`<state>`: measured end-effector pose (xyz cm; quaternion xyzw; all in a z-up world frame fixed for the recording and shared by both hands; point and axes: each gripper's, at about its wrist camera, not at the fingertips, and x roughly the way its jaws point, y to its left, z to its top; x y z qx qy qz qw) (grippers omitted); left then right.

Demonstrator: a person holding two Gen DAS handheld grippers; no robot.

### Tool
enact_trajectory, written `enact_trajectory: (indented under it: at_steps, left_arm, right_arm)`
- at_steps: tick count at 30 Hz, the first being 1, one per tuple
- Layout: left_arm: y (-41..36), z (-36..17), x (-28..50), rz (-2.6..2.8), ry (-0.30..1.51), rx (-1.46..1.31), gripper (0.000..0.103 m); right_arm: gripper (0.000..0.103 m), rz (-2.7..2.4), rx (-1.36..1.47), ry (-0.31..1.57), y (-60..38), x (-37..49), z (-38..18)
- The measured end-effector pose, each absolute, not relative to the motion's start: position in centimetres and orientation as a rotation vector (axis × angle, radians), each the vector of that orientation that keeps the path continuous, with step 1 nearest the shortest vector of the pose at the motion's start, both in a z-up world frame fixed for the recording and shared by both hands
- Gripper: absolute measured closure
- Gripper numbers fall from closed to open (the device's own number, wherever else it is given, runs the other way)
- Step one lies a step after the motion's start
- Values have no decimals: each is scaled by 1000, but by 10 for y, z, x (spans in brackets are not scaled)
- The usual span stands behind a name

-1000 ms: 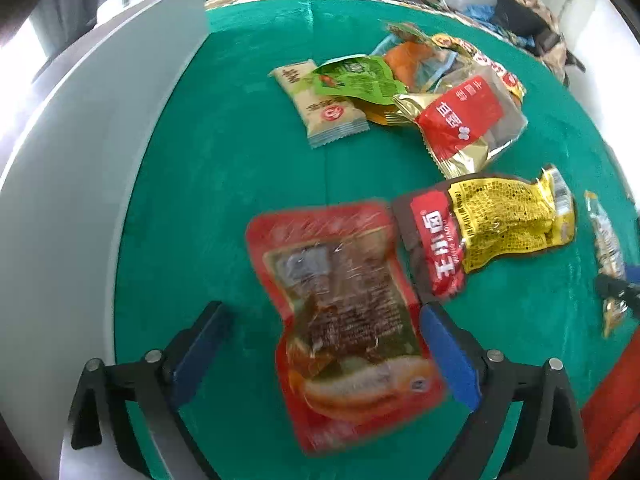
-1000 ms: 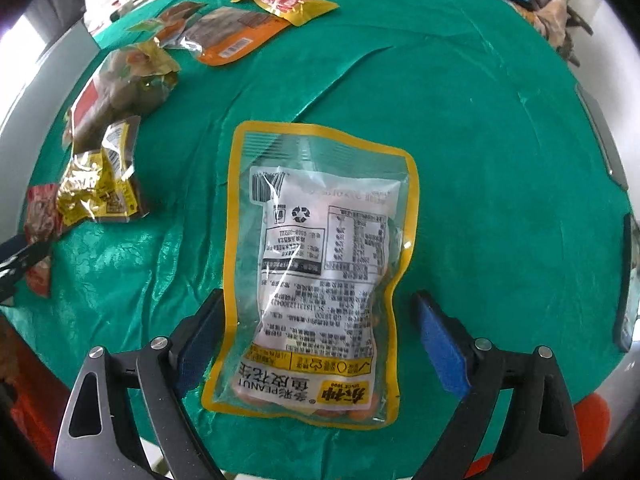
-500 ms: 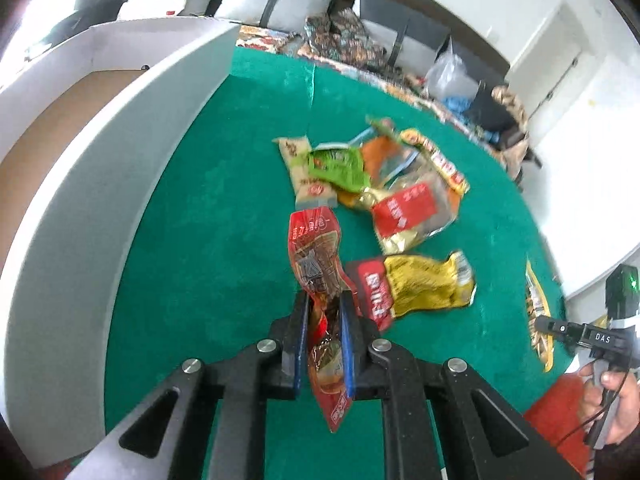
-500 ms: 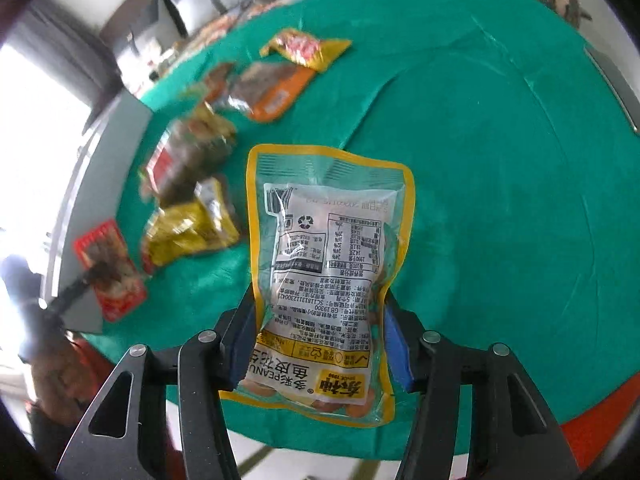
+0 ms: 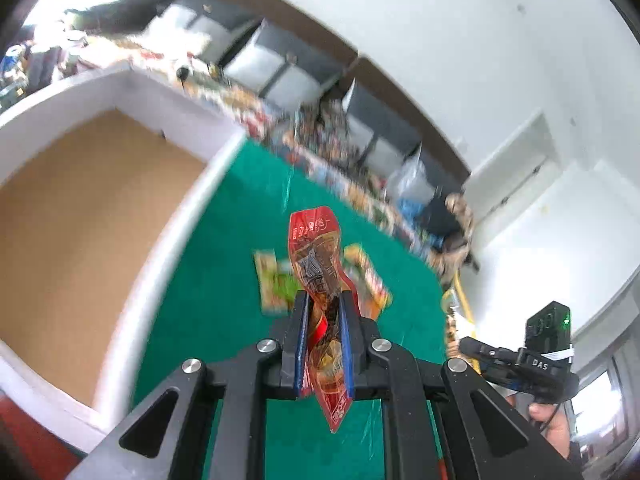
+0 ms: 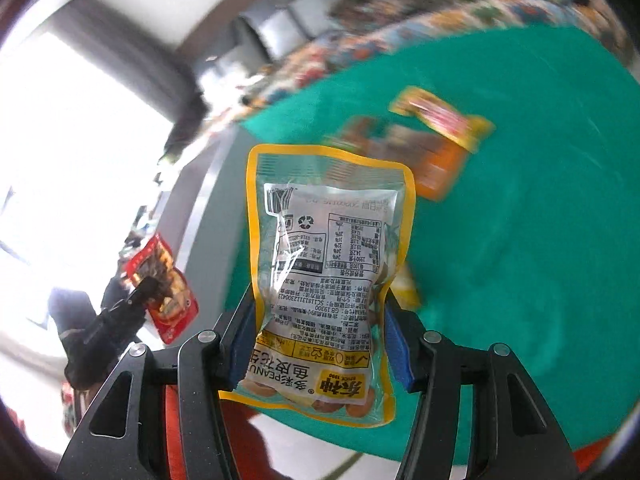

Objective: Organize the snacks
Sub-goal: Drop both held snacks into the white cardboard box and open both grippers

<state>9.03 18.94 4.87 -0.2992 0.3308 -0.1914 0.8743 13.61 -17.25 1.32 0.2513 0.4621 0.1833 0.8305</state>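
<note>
My left gripper (image 5: 324, 304) is shut on a red snack packet (image 5: 318, 256), which stands up between the blue pads above the green table (image 5: 240, 264). In the right wrist view the same red snack packet (image 6: 162, 280) shows at the left, held in the left gripper (image 6: 152, 288). My right gripper (image 6: 318, 320) is shut on a clear peanut pouch with a yellow border (image 6: 328, 248), lifted off the table, its printed back facing the camera. Blurred snack packets (image 5: 276, 284) lie on the cloth behind the red one.
A large white box with a brown cardboard floor (image 5: 80, 232) stands left of the green cloth. More packets, orange and yellow-red (image 6: 432, 136), lie farther back on the table (image 6: 540, 200). A hand (image 5: 548, 424) holds the other gripper at the right edge. Cluttered shelves stand beyond.
Both grippers closed on their packets, which lay flat on the cloth, and rose with them. Both cameras tilted up, so the white box and the room now show.
</note>
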Motion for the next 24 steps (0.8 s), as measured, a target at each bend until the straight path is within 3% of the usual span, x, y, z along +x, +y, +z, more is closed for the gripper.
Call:
enact_trajectory:
  at_steps: [7,14,15,16,17,18,19,24]
  left_arm:
    - [314,87,79,-175,614,-614,90]
    - [384,54,73,39,684,-548,89]
    - [390,42,73,80,721,-539,80]
    - [388,35,75,99,735,-534,57]
    - [392,29,73,121,750,-531,42]
    - [395,23,66,162,746,-526,18]
    - [394,23,63,172,741,-525,11]
    - [377,22,51,144,710,-587,11]
  right_arm:
    - [44,631,471,935,-46,183,72]
    - [39,772,352,975,117,226,73]
    - [33,772,336,985,130,229,69]
    - [25,744,307,1007,150,234,64]
    - [20,732,300,1018,159,237,60]
    - [15,732,303,1022,162,240,59]
    - [16,738,315,1018,165,240,58]
    - [16,706,275,952,137,227,65]
